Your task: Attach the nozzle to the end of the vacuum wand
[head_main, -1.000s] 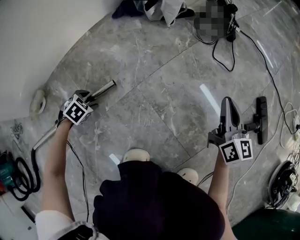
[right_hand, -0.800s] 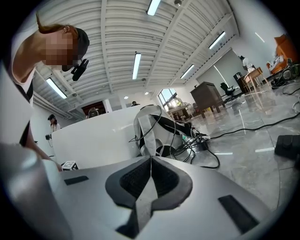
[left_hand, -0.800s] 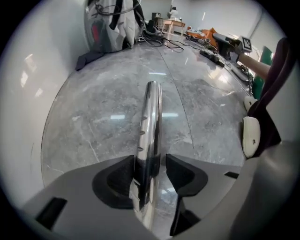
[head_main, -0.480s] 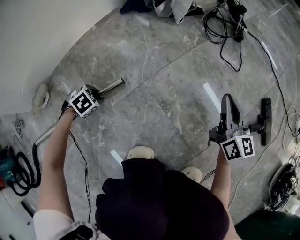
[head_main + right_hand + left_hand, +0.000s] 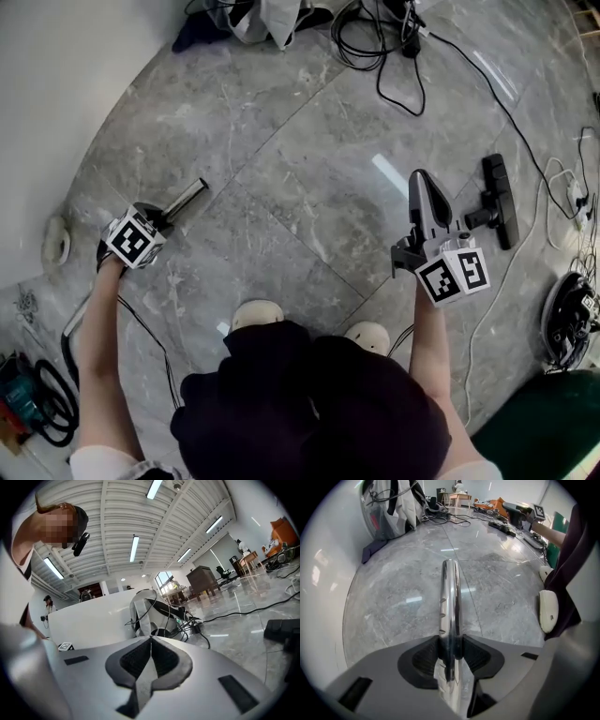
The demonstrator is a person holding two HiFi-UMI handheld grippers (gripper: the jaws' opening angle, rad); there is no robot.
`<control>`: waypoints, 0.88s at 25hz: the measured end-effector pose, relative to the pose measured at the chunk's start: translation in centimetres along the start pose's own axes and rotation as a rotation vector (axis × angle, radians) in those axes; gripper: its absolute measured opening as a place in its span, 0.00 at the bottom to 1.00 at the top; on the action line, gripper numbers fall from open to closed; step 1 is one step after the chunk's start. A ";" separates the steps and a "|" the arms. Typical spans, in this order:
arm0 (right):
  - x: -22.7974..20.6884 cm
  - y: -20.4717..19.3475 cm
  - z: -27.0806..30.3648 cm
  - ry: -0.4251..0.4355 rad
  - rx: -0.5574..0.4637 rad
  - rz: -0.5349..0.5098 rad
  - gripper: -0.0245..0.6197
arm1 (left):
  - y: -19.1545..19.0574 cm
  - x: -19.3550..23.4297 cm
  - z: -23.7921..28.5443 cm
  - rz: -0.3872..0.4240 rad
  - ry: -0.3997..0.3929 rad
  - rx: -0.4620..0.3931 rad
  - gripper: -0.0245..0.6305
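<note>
The left claw (image 5: 451, 654), jaws just closing, is clamping the shiny chrome vacuum wand (image 5: 450, 597) on the floor. The right claw (image 5: 422, 192), pinched shut and empty, is probably going next for the black T-shaped floor nozzle (image 5: 499, 199) lying nearby.

Head cam top-down; L claw (image 5: 450, 651), R claw (image 5: 151, 656) cams close-up; shared floor (image 5: 309, 178).

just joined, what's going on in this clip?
A person works two handheld grippers. The left gripper has just closed its jaws on the chrome vacuum wand. The right gripper is shut and empty, held level. The black floor nozzle lies untouched on the floor to its right; nothing is attached yet.
</note>
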State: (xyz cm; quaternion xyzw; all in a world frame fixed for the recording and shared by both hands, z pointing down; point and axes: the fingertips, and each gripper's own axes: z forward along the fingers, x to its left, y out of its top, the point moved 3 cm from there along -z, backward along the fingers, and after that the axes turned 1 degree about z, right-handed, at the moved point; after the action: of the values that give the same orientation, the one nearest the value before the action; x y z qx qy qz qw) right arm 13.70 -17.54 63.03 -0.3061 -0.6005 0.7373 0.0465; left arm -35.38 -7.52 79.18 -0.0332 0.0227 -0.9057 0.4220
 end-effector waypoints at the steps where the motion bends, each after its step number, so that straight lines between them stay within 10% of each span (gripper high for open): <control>1: -0.3 0.2 -0.3 -0.012 -0.005 0.002 0.06 | 0.7 -0.5 -0.1 0.013 -0.011 -0.004 0.28; 22: -9.5 2.0 -6.8 -0.189 -0.044 -0.039 0.06 | 22.1 -11.6 -1.6 0.298 -0.127 -0.095 0.28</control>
State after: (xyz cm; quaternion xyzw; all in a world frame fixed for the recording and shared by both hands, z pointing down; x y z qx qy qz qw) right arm 25.45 -16.41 64.36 -0.2246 -0.6240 0.7484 -0.0028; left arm -11.19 -12.78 75.53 -0.1067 0.0435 -0.8271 0.5502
